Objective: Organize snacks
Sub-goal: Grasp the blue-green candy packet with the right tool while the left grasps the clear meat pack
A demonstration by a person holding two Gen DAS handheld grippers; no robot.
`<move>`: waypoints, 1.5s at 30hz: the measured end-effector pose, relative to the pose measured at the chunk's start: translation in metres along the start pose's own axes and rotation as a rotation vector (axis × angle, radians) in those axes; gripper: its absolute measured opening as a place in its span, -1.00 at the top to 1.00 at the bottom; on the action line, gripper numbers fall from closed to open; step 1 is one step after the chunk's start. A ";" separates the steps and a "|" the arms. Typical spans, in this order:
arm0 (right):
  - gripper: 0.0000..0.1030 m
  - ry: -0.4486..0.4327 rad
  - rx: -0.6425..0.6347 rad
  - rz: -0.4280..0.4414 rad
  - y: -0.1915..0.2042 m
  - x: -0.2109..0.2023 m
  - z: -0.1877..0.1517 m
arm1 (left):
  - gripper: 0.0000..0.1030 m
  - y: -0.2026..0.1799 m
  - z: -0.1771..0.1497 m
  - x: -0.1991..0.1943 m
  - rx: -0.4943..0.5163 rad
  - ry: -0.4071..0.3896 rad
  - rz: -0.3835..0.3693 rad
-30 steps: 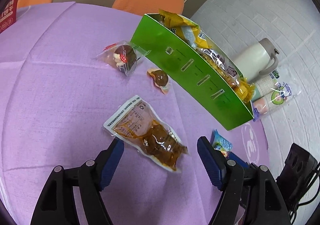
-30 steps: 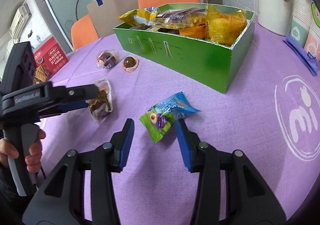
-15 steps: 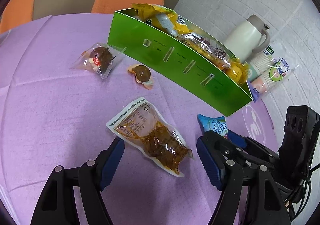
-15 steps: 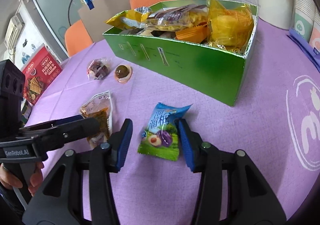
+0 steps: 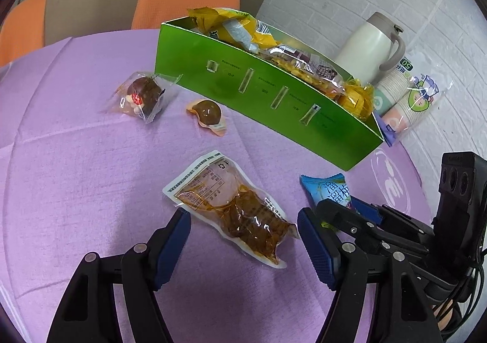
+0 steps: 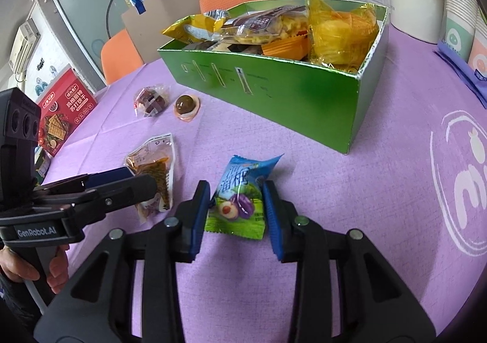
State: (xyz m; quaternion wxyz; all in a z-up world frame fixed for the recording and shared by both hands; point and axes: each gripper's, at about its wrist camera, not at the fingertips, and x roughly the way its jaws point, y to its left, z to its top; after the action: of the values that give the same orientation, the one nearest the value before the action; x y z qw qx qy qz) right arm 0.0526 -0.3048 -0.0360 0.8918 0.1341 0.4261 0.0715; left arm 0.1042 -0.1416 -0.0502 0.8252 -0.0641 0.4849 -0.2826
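The right gripper (image 6: 236,215) was seen lowered over a blue-and-green plum candy packet (image 6: 240,199) lying on the purple-clothed surface (image 6: 380,190). Its blue-padded fingers (image 6: 197,215) were closing, with the packet between them; the pads stood right at the packet's two long edges, but firm pressure could not be confirmed. The left gripper (image 5: 243,248) was held over a clear pouch of brown braised snack (image 5: 231,209), its printed label end pointed away. Its fingers (image 5: 170,245) were set fairly wide and were closing, the pouch lying between them untouched. Both packets lay flat near each other in front of the long side of a green cardboard box (image 6: 274,93), which was already filled with yellow and clear-wrapped snacks. Two more small items were left on the surface near the box's far corner: a clear bag with a dark round treat (image 5: 141,94) and a single brown ball in an orange-edged wrapper (image 5: 208,113). A white thermos jug (image 5: 369,47) and a sleeve of paper cups (image 5: 404,99) were seen beyond the box.
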 end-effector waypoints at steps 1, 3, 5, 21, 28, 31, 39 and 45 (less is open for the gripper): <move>0.27 -0.002 0.002 0.002 0.000 0.000 0.000 | -0.41 -0.001 -0.001 0.000 0.006 -0.002 0.002; 0.27 -0.004 0.004 0.003 0.000 0.000 0.000 | -0.41 -0.002 -0.002 -0.001 0.013 -0.011 0.009; 0.27 -0.006 0.000 0.001 0.000 0.000 -0.001 | -0.41 -0.003 -0.003 0.000 0.024 -0.023 0.023; 0.34 -0.158 -0.074 0.011 0.020 -0.059 0.009 | 0.86 -0.035 0.012 -0.051 0.156 -0.146 0.004; 0.33 -0.133 -0.062 0.005 0.014 -0.052 0.003 | 0.02 -0.019 -0.001 -0.022 0.068 -0.044 -0.008; 0.33 -0.126 -0.056 0.004 0.012 -0.050 0.003 | -0.14 -0.014 0.000 -0.015 -0.002 -0.030 -0.029; 0.33 -0.122 -0.033 -0.005 0.002 -0.048 0.003 | -0.29 -0.023 0.010 0.015 -0.078 0.028 -0.094; 0.33 -0.132 -0.012 -0.014 -0.007 -0.053 0.002 | -0.26 -0.020 0.035 0.029 -0.109 0.034 -0.059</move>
State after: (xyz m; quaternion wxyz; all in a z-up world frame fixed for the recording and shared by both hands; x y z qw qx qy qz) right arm 0.0206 -0.3251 0.0024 0.9193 0.1302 0.3667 0.0587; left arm 0.1364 -0.1797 -0.0460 0.8034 -0.1182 0.5114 -0.2810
